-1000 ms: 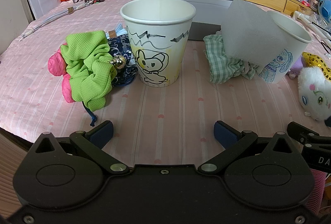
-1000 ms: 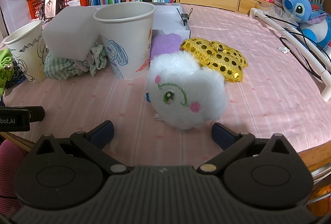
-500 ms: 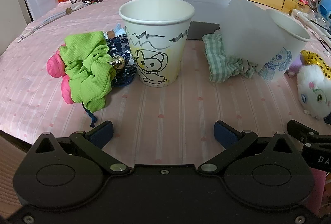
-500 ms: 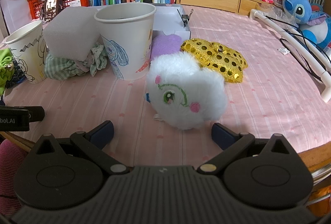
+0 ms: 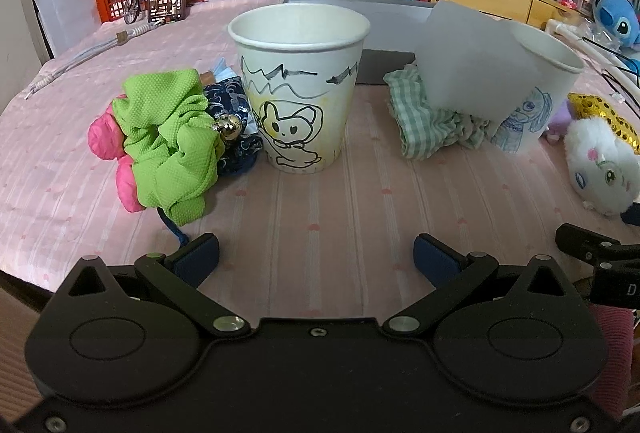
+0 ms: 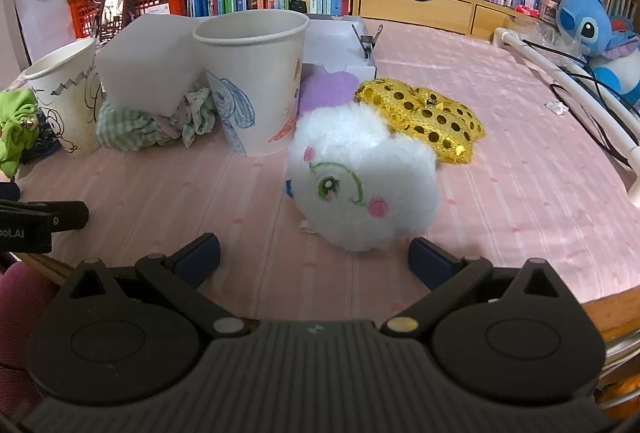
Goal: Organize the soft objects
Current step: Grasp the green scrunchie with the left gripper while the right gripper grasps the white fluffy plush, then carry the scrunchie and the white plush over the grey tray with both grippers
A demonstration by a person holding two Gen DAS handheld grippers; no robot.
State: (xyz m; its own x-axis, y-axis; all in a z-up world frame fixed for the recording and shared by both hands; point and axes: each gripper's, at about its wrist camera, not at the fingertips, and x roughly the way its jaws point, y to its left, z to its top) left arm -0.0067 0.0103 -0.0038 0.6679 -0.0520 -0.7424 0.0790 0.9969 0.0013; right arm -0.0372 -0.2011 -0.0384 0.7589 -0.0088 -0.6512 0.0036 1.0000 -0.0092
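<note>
Left wrist view: left gripper [image 5: 316, 259] low at table edge, jaws spread wide, nothing between them. Straight ahead, rabbit cup [image 5: 299, 89] upright on pink cloth [image 5: 320, 217], looks empty from this angle, though bottom not visible. Left of it, green scrunchie [image 5: 168, 141] heaped over pink scrunchie [image 5: 105, 137], dark blue scrunchie [image 5: 230, 125] with small bell [image 5: 226, 125] wedged against cup. Right of cup, checked cloth [image 5: 424, 125] crumpled under white foam block [image 5: 468, 65], which leans on second cup [image 5: 544, 89].

Right wrist view: right gripper [image 6: 314, 259] likewise wide open and empty. White plush [image 6: 360, 181] lies just ahead, slightly right of centre, near right pad but not between fingers. Behind it, gold sequin piece [image 6: 424, 115] and purple felt [image 6: 328, 89], both beside second cup [image 6: 256, 81]. Left gripper's tip visible at left edge.

Step in hand, by judgement: very start, approach phase. No soft item gripped or in a cup yet; all of them lying loose around the two cups.

Next move, likely: right gripper forward and a touch rightward to straddle plush, close gently since fur will compress, lift, drop into second cup. Alternatively left gripper swings left for green scrunchie.

Cautions: paper cups light, easily knocked by a finger. Scrunchie pile tangled, so one may drag the others along. Plush may be a snug fit at cup mouth.
</note>
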